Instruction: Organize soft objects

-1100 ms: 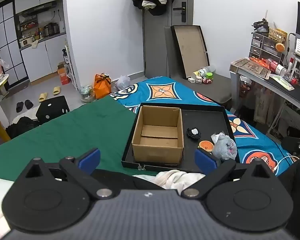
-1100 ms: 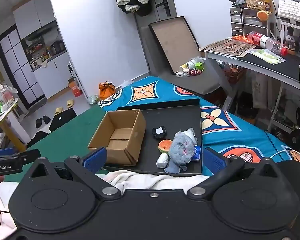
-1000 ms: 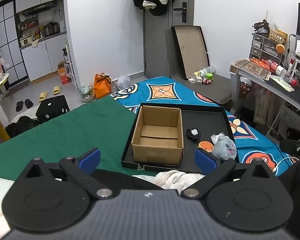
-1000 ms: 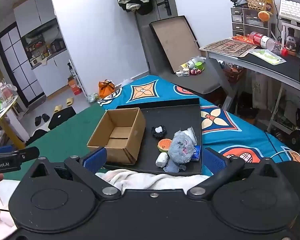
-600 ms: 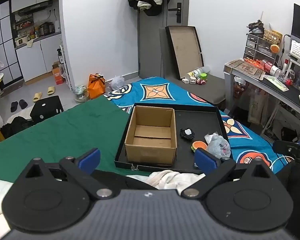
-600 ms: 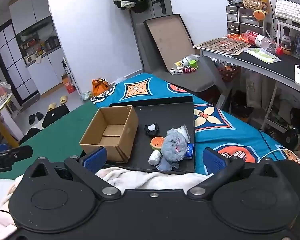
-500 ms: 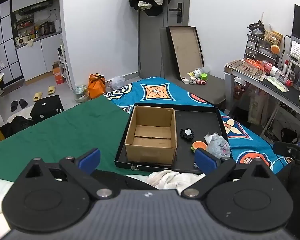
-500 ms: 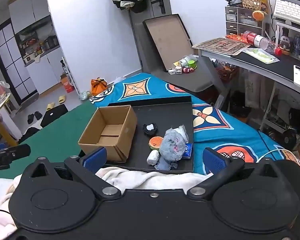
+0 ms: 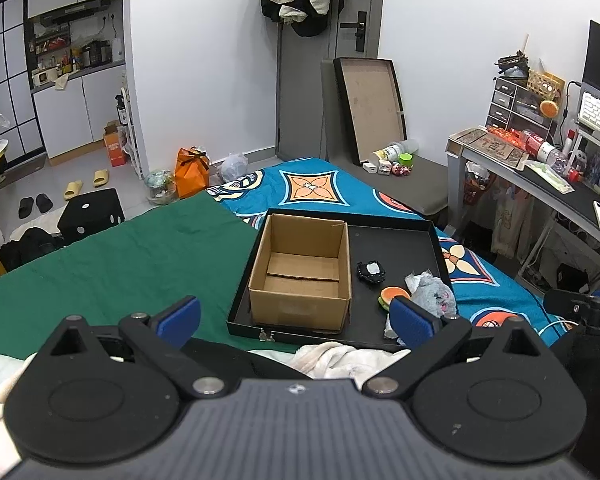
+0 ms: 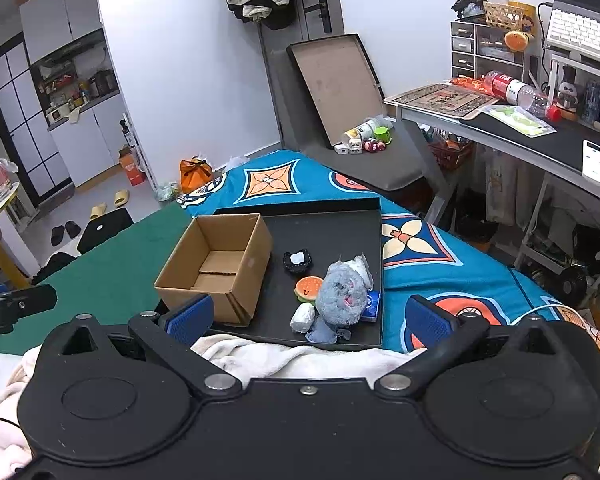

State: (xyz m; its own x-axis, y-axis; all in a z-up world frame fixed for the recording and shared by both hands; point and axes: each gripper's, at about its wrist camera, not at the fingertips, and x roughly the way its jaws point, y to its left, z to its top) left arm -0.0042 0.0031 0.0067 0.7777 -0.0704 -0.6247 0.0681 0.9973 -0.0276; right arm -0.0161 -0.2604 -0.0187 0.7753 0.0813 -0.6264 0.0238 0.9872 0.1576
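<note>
A black tray (image 9: 396,236) lay on a bed, over the seam where a green cover (image 9: 132,264) met a blue patterned cover (image 10: 432,264). In the tray's left part stood an open carton (image 9: 300,276), upright, with nothing in it but its bottom flaps. To the right of the carton the soft things were gathered toward the tray's near right corner: a grey plush (image 10: 344,292) with a pink mouth, a small burger toy (image 10: 309,289) touching its left side, a white lump (image 10: 302,318) just in front of the burger, and a blue packet (image 10: 371,305) partly hidden under the plush on its right. A crumpled white wrapper (image 10: 360,266) stuck up behind the plush. Farther back, apart from the rest, sat a small black item with a white centre (image 10: 297,260). The left gripper (image 9: 296,316) hung above the near edge of the tray, its blue-padded fingers (image 9: 179,315) spread wide and holding nothing; the carton showed between them. The right gripper (image 10: 312,320) hung likewise short of the tray, fingers (image 10: 428,322) wide apart and empty, with the plush framed between them. Neither touched anything. A cream blanket (image 10: 284,356) lay bunched just below the tray's near edge. The left gripper's tip showed at the left edge of the right wrist view, well away from the toys.
</note>
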